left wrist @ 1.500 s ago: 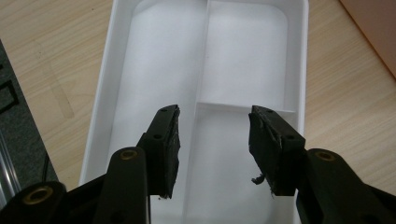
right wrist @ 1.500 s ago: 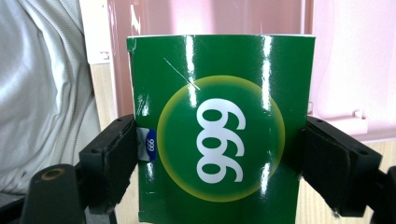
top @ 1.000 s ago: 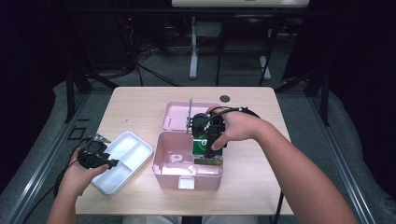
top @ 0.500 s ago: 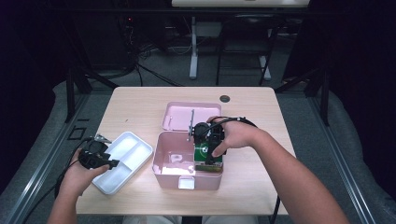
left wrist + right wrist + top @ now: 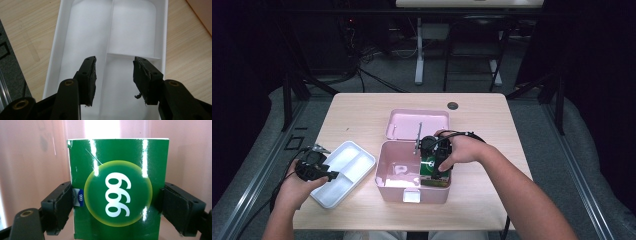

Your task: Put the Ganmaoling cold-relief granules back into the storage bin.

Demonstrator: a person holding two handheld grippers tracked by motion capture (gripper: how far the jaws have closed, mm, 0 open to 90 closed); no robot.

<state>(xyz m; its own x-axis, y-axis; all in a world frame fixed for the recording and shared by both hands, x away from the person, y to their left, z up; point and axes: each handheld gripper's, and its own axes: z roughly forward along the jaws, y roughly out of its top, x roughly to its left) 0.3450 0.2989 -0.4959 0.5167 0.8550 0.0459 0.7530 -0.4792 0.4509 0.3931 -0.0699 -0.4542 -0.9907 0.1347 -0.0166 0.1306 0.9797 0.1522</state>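
Observation:
A glossy green box [image 5: 117, 192] with white digits in a yellow-green circle sits between the pads [image 5: 62, 206] of my right gripper [image 5: 117, 206], which press on its two sides. In the high view this gripper [image 5: 434, 167] points down into the right part of an open pink case [image 5: 384, 167], and the green box [image 5: 430, 170] is inside it. My left gripper [image 5: 114, 75] hangs open over a white divided tray [image 5: 87, 30] with nothing between its pads. From above, that gripper [image 5: 332, 175] is at the tray's [image 5: 362, 156] near left edge.
The pink case's lid [image 5: 417, 124] lies flat behind the case, with a thin metal rod standing at the hinge. A dark round cable port [image 5: 453, 105] sits near the table's far edge. Bare wood surrounds the case and tray.
My right gripper has come down and slightly nearer with the green box, lowering it into the pink case. The left hand has stayed put over the tray.

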